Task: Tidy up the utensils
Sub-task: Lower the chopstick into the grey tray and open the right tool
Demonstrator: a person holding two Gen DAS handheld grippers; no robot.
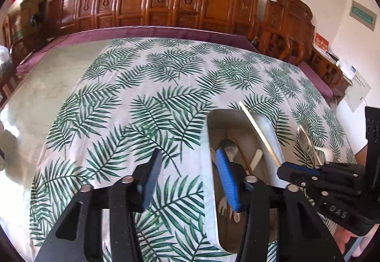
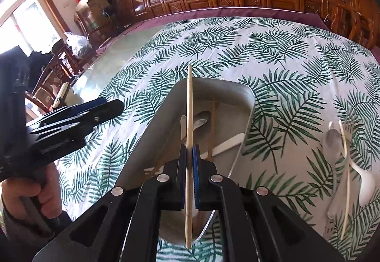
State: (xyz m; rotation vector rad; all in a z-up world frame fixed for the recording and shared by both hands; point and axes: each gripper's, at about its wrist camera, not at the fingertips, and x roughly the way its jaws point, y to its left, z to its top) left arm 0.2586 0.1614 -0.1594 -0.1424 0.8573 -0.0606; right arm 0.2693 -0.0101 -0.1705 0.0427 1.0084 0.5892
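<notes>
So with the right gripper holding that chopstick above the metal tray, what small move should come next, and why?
Probably lower the right gripper slightly and open its fingers, letting the chopstick drop into the metal tray. The chopstick is clamped directly above the tray, where a spoon and other utensils already lie. The left gripper is open and holds nothing, so it need not act.
</notes>
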